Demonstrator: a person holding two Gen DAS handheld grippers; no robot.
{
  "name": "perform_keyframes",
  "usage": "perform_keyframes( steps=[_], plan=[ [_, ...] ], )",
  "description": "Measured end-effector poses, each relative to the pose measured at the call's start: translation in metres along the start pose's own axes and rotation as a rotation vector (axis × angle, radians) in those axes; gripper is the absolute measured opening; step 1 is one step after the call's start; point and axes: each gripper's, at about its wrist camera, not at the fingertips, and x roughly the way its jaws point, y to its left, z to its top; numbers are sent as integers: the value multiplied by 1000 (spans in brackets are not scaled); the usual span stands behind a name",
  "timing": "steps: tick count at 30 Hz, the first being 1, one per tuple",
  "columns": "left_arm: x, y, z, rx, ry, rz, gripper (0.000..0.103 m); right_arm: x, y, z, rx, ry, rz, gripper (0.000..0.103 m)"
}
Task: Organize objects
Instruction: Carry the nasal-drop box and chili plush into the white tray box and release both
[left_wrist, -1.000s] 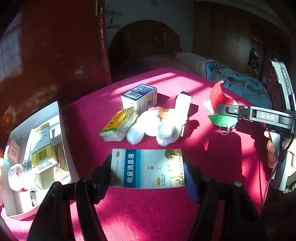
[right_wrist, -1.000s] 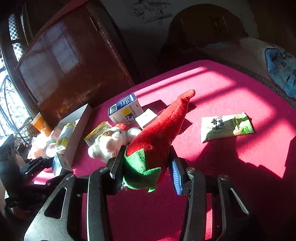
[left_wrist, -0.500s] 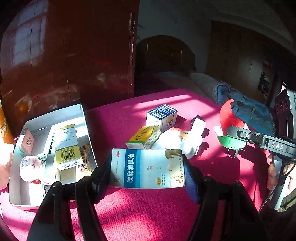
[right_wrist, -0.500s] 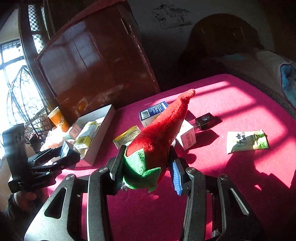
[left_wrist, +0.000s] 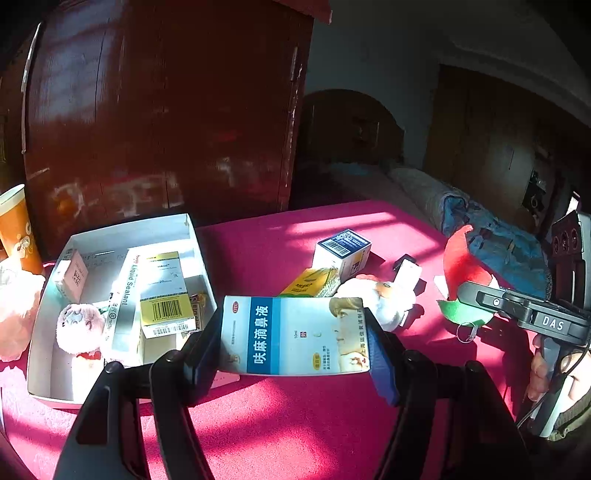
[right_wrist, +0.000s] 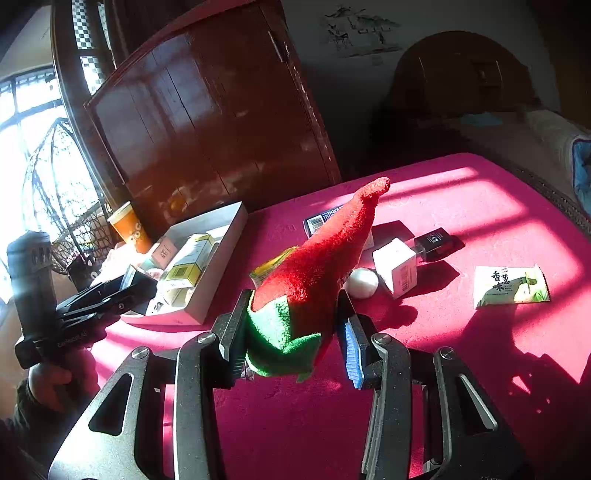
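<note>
— While both grippers hang over the red tablecloth (left_wrist: 288, 424), what's the left gripper (left_wrist: 293, 341) got?

— A blue-and-white medicine box (left_wrist: 295, 336), clamped flat between both pads, lifted clear of the cloth, just right of the white tray (left_wrist: 192, 236).

— And the tray?

— Sits at the table's left edge w/ stuff already in it: a box w/ a yellow barcode label (left_wrist: 166, 295), a small pink box (left_wrist: 72, 275), a pink plush (left_wrist: 79, 326). An orange paper cup (left_wrist: 16, 225) stands beyond its far left corner.

— Right gripper (right_wrist: 295, 339)?

— Closed on a red plush cone w/ a green collar (right_wrist: 317, 266), tip pointing up and away, also off the cloth.

— What's loose on the table?

— Near the middle: 1 blue-topped box (left_wrist: 341, 249), 1 yellow-green carton (left_wrist: 312, 282), 1 white plush (left_wrist: 384, 299), 1 white box (right_wrist: 397, 271) touching a small black bottle (right_wrist: 434, 243). A snack packet (right_wrist: 511, 286) lies well apart to the right — can't tell what else is under the cone.
</note>
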Motion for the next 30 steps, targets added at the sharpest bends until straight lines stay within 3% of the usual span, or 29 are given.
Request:
perform_keyframes(
  steps=[30],
  plan=[
    [-37, 70, -8, -177, -95, 47, 69, 24, 61, 6, -121, 68, 20, 42]
  ],
)
